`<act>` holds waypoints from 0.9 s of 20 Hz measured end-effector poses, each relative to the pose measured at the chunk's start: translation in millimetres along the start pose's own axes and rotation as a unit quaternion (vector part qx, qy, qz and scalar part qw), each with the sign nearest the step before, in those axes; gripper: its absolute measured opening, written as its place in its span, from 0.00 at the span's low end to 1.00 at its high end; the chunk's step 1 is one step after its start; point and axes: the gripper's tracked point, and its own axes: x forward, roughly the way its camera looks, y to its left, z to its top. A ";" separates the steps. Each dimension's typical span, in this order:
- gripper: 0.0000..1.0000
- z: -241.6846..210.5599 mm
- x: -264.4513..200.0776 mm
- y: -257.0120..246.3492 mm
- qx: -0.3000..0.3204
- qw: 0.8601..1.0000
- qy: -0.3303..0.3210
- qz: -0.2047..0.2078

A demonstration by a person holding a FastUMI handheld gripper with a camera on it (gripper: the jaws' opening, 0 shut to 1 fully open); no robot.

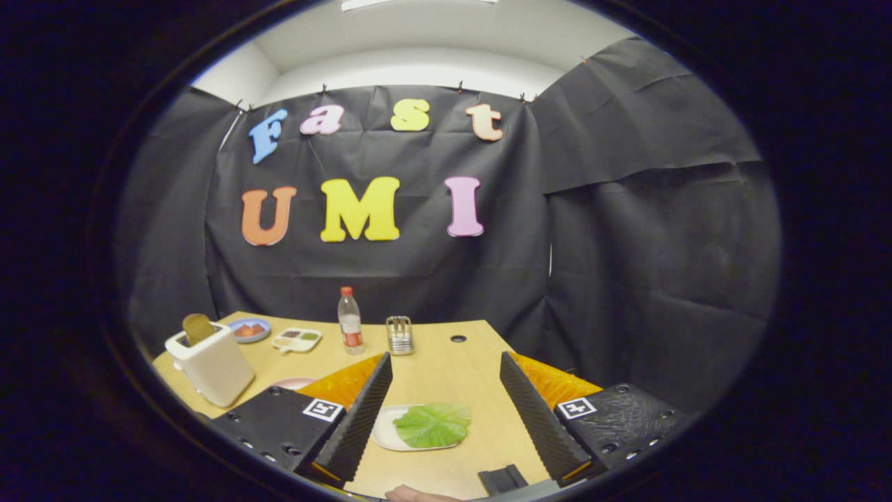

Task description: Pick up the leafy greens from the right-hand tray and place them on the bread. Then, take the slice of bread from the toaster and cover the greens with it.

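Observation:
A green leaf [433, 424] lies on a white tray [382, 434] on the wooden table, between my two fingers and a little below them. My gripper [446, 411] is open, its black ribbed fingers [362, 411] spread wide on either side of the leaf without touching it. To the left stands a white toaster [209, 364] with a slice of bread [198, 326] sticking up out of its slot. A pink plate [293, 383] peeks out beside my left finger; what lies on it is hidden.
Beyond the fingers stand a clear bottle with a red cap [350, 322], a small metal rack [399, 335], a divided white dish [297, 339] and a blue plate with red pieces [249, 330]. A round hole [458, 338] is in the tabletop. Black cloth walls surround the table.

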 end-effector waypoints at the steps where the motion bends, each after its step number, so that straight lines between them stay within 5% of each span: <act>1: 0.95 -12.2 17.7 -4.1 -0.001 1.000 0.015 -0.004; 8: 0.96 -110.6 126.3 -28.2 0.011 0.990 0.139 -0.022; 18: 0.95 -191.8 161.3 -33.2 -0.003 0.969 0.246 -0.038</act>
